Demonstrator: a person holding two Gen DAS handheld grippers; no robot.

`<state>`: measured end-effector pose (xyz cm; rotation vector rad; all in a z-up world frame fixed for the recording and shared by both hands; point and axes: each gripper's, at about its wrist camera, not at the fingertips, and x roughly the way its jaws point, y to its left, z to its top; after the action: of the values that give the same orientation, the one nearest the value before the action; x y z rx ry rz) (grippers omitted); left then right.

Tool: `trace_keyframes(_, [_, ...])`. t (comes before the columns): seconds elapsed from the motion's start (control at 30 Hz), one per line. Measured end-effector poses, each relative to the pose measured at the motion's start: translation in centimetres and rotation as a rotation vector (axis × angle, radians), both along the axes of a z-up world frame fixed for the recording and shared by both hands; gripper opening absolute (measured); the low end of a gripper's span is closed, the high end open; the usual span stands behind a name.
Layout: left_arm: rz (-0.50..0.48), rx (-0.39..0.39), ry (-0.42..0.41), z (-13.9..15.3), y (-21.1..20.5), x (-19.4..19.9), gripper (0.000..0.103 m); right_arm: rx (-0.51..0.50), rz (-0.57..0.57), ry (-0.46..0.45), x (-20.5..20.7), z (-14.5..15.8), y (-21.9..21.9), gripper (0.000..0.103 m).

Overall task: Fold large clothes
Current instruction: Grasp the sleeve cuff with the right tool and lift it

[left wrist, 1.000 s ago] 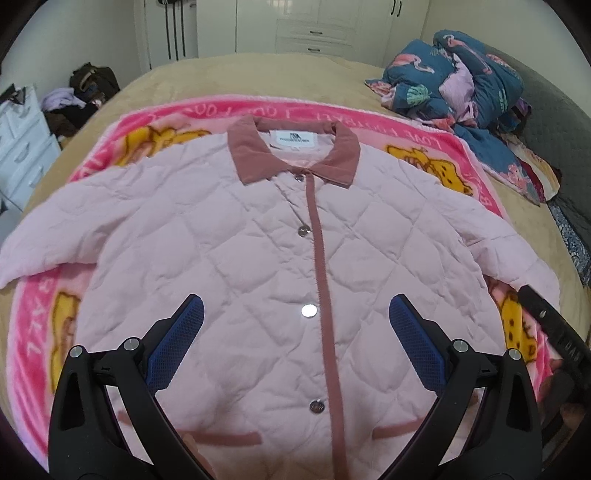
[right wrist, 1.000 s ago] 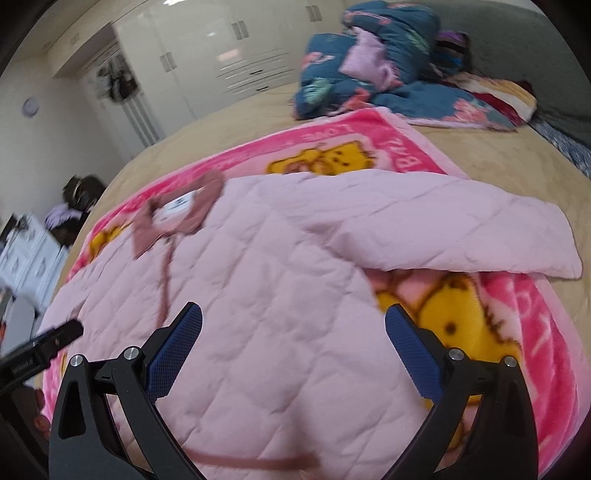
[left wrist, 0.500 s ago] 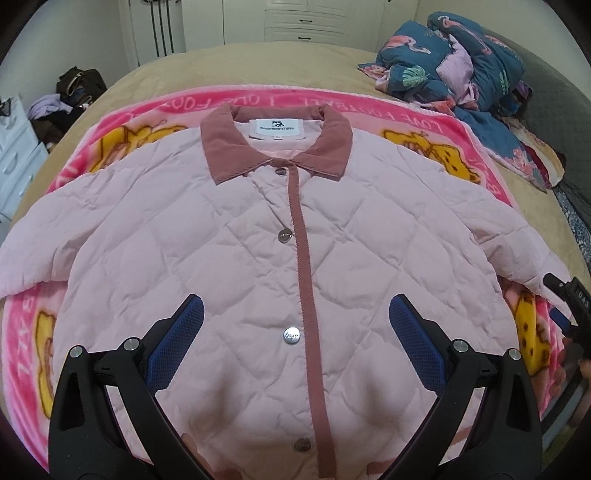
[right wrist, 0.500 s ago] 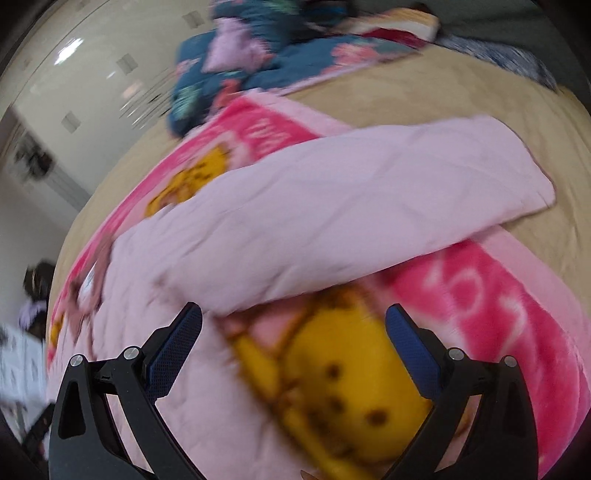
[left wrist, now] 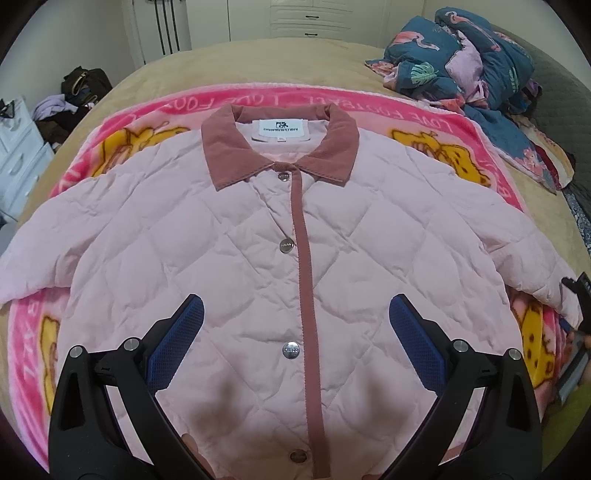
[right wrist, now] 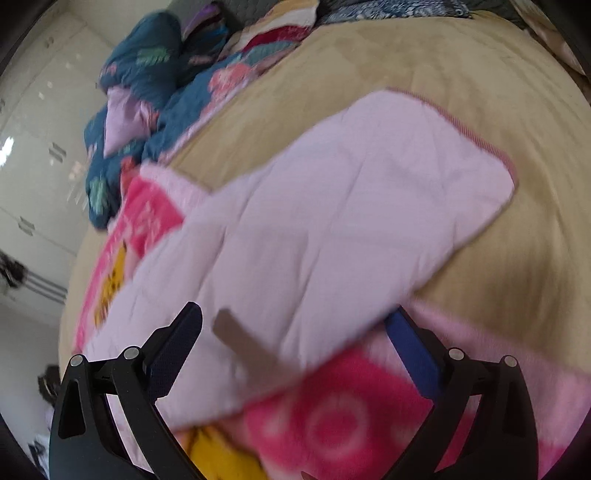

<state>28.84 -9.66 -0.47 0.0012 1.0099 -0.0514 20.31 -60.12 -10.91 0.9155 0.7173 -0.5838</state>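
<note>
Jacket (left wrist: 258,236): pale pink quilted, laid flat front-up on a pink cartoon fleece blanket (left wrist: 122,122) spread over a tan bedspread (left wrist: 280,62). Snaps fastened down a dusty-rose placket (left wrist: 306,288), matching corduroy collar (left wrist: 221,151) toward the far end of the bed, white neck label (left wrist: 281,129) showing. Both sleeves spread outward; right sleeve (right wrist: 332,221) runs off the blanket edge, its cuff lying on the bedspread.

Left gripper (left wrist: 295,339): hovering above the lower front of the jacket, jaws spread wide, blue pads (left wrist: 177,343) either side of the placket, nothing between them.

Right gripper (right wrist: 295,343): low over the right sleeve near where it meets the blanket, jaws wide apart, straddling the sleeve's near edge. Nothing clamped. That view is motion-blurred, so contact with the fabric can't be confirmed. From the left wrist view it shows only as a dark piece at the right edge, beside the sleeve.

Surroundings: heap of blue floral bedding (left wrist: 476,62) at the far right corner of the bed, white wardrobes (left wrist: 295,18) behind, white drawer unit (left wrist: 18,158) on the left, dark bag (left wrist: 86,83) on the floor next to it.
</note>
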Motion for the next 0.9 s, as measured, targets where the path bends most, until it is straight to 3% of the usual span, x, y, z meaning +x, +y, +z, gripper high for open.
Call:
trace_keyframes(0.1, [0.011, 0.0, -0.012, 0.7, 0.5, -0.1, 0.094, 0.053, -0.077, -0.035, 0.0, -1.2, -2.6, 0.093])
trace_keyframes(0.17, [0.021, -0.002, -0.017, 1.2, 1.1, -0.2, 0.094, 0.083, -0.116, -0.061, -0.1, -1.9, -4.1, 0.065])
trace_keyframes(0.2, [0.024, -0.004, -0.019, 1.4, 1.4, -0.2, 0.094, 0.078, -0.119, -0.08, -0.1, -1.9, -4.4, 0.058])
trace_keyframes(0.27, [0.027, -0.002, -0.025, 1.8, 1.9, -0.2, 0.094, 0.048, -0.096, -0.123, 0.2, -0.9, -4.4, 0.032])
trace_keyframes(0.33, [0.032, -0.001, -0.029, 2.2, 2.3, -0.1, 0.094, -0.005, -0.057, -0.144, 0.9, 0.8, -3.8, 0.023])
trace_keyframes(0.67, [0.074, 0.012, -0.084, 5.9, 5.8, 0.3, 0.094, -0.279, 0.274, -0.398, 6.4, 15.1, 4.4, 0.016])
trace_keyframes(0.9, [0.125, 0.017, -0.14, 9.1, 9.6, 0.8, 0.094, -0.403, 0.461, -0.49, 9.4, 21.5, 12.1, 0.016])
